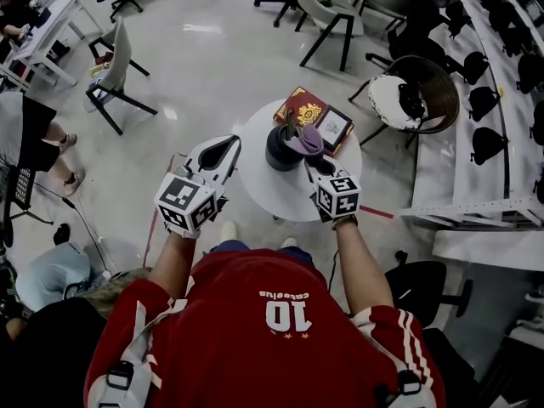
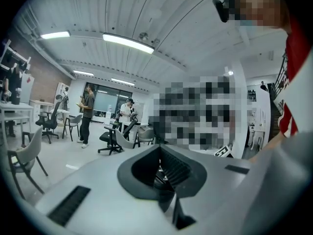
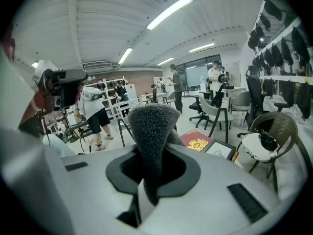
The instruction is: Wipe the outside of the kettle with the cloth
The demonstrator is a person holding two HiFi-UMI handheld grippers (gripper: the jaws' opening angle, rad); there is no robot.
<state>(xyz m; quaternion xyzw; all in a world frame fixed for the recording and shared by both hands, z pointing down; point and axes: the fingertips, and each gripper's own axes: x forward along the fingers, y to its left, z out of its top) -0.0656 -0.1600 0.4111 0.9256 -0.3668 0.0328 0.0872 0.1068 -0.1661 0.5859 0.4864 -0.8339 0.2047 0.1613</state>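
Note:
The dark kettle (image 1: 280,151) stands in the middle of a small round white table (image 1: 263,198). A purple-grey cloth (image 1: 309,139) lies against the kettle's right upper side. My right gripper (image 1: 316,167) is shut on the cloth, just right of the kettle. In the right gripper view the fuzzy grey cloth (image 3: 151,126) rises out of my right gripper (image 3: 148,180) and hides the kettle. My left gripper (image 1: 224,149) hovers over the table's left edge, apart from the kettle. Its jaws are shut with nothing between them (image 2: 159,173).
A red book (image 1: 301,107) and a framed picture (image 1: 333,127) lie on the table behind the kettle. A wicker chair (image 1: 421,92) stands to the right, and a long shelf unit (image 1: 476,202) beyond it. Chairs (image 1: 115,75) and people (image 2: 87,114) are around the room.

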